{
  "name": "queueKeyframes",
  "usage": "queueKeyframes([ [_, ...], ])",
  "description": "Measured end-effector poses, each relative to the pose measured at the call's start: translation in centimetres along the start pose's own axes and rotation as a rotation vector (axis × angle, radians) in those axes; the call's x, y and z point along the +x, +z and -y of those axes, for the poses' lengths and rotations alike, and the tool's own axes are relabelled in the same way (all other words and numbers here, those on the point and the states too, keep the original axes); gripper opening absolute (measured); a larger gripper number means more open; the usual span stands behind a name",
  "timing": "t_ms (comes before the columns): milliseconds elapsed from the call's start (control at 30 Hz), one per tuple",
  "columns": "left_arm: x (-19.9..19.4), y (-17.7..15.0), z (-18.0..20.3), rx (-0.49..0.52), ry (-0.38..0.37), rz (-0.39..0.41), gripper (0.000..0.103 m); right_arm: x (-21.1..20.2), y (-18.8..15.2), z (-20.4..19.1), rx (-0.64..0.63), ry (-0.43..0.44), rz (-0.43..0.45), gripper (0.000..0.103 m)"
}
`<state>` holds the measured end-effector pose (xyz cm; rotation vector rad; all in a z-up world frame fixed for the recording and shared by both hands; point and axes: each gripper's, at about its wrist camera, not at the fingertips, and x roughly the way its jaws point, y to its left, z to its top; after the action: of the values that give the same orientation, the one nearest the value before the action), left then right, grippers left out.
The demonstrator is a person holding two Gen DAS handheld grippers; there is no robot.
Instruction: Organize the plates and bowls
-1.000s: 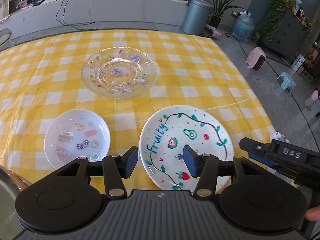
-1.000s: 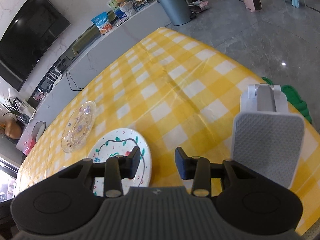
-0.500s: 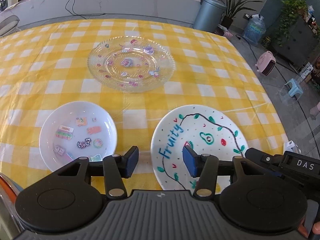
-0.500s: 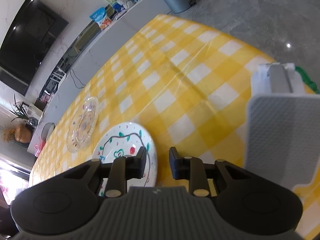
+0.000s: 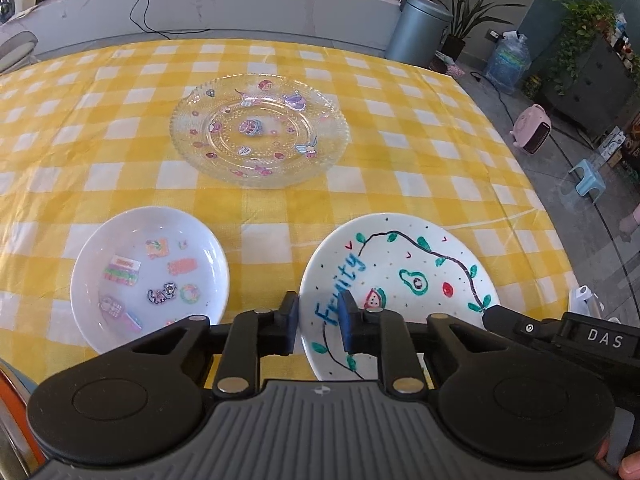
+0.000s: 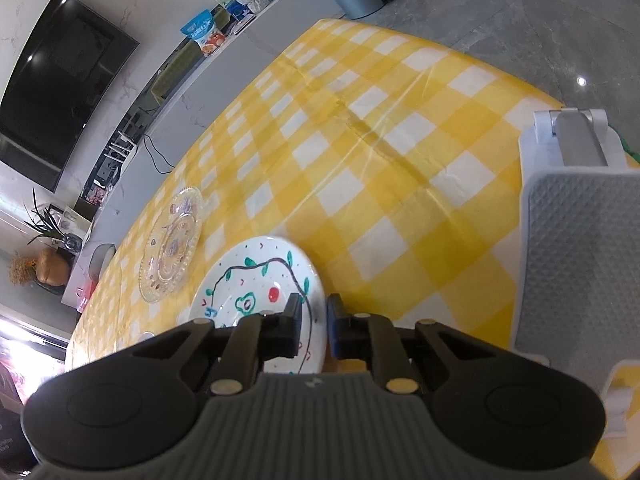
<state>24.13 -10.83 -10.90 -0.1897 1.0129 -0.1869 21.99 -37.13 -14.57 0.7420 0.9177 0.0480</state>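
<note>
A white plate painted "Fruity" (image 5: 404, 280) lies on the yellow checked tablecloth (image 5: 280, 208), near the front. My left gripper (image 5: 319, 322) straddles its left rim. Its jaws are closing, and I see no pad pressing on the rim. My right gripper (image 6: 314, 322) is at the same plate's (image 6: 256, 280) right rim, jaws closing, pads tight on the rim. Its black body (image 5: 560, 334) shows in the left wrist view. A small white dish with stickers (image 5: 150, 276) sits left of the plate. A clear glass plate (image 5: 260, 136) lies further back.
A white stand with a grey ribbed pad (image 6: 576, 248) rises at the table's right edge, close to my right gripper. The floor drops away beyond that edge. An orange-rimmed object (image 5: 12, 400) sits at the near left corner.
Both grippers' jaws have narrowed, the left one sharply in the last half second. The right gripper's jaws now sit around the Fruity plate's rim. The hands have hardly moved.
</note>
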Motion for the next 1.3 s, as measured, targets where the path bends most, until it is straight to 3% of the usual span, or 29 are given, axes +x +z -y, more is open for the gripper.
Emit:
queueKeyframes([
  [500, -2.6, -0.7, 0.5, 0.022, 0.036, 0.038, 0.019, -1.4, -0.4, -0.3, -0.005, 0.017, 0.001, 0.006],
  [967, -6.9, -2.4, 0.9, 0.012, 0.0, 0.068, 0.019, -5.2, -2.0, 0.1, 0.045, 0.057, -0.012, 0.006],
  [1300, -8.8, -4.2, 0.2, -0.007, -0.013, 0.063, 0.019, -7.4, -3.6, -1.8, -0.042, 0.01, -0.028, 0.006],
])
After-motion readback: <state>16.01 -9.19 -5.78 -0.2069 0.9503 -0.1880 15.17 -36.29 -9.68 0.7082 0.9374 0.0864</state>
